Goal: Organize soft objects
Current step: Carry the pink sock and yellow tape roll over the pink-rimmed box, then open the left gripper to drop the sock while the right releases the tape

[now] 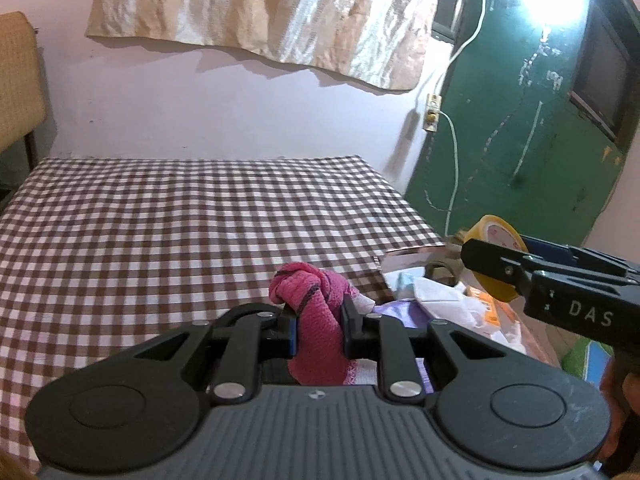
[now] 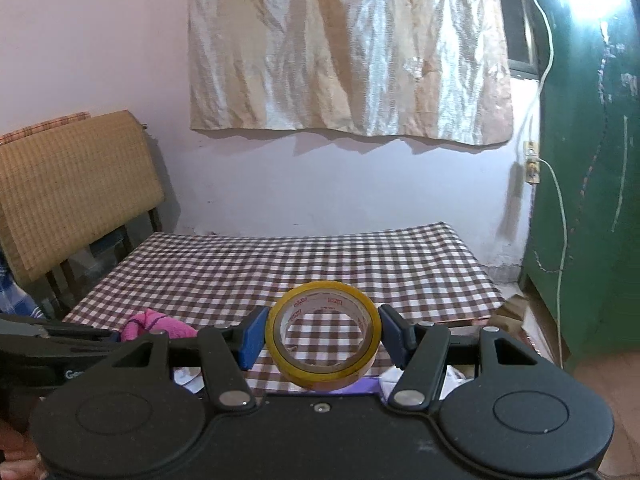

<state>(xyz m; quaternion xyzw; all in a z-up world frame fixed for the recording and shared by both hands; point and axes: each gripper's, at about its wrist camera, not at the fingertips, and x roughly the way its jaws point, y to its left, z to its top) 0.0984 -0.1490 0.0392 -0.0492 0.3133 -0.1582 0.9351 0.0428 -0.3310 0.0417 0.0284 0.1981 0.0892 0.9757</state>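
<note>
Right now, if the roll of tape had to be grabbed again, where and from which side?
Across its outer rim, coming in side-on so a finger lands on each curved wall, as the right tool does now. The tape roll is a stiff ring tilted with its open hole facing the camera, so the opposite outer walls give the firmest seat.

Pink cloth (image 1: 316,320), yellow tape (image 2: 324,336), brown-checked sheet (image 1: 180,220)

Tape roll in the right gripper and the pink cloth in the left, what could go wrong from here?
1. The tape roll is pinched only at its curved sides by the right gripper and tilts, so it may pivot or slip out.
2. The pink cloth bunches above the left gripper with a tail hanging below, which could snag on the clutter beside the checked cloth.
</note>
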